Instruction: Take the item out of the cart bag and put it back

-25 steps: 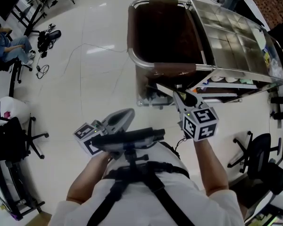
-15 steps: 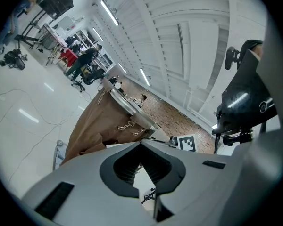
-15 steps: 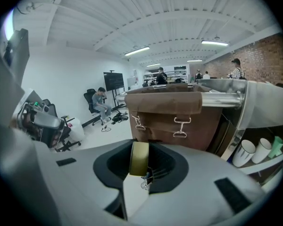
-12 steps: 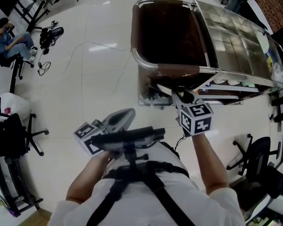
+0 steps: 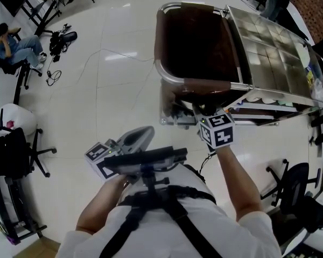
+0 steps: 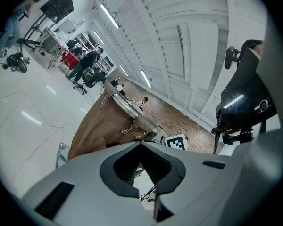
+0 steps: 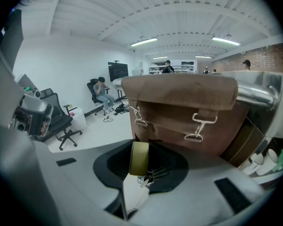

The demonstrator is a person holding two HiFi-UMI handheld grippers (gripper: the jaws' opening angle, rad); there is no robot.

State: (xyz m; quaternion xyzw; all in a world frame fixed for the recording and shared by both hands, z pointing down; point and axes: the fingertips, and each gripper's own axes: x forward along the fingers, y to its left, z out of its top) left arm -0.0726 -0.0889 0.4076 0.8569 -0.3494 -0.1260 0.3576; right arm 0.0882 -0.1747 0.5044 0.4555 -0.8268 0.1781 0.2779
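The cart bag is dark brown cloth hung in a metal frame; it stands open ahead of me. My right gripper is just short of the bag's near rim, pointing down toward it. In the right gripper view its jaws are shut on a flat olive-yellow roll with a white tag, held edge-on in front of the bag's clipped wall. My left gripper stays close to my body, shut and empty; the bag shows beyond it.
A metal grid flap lies beside the bag on the cart, with cups on a shelf below. Office chairs stand at right and left. A seated person and floor cables are far left.
My right gripper has moved forward and down toward the bag's near rim, still carrying the roll. The left gripper has stayed put.
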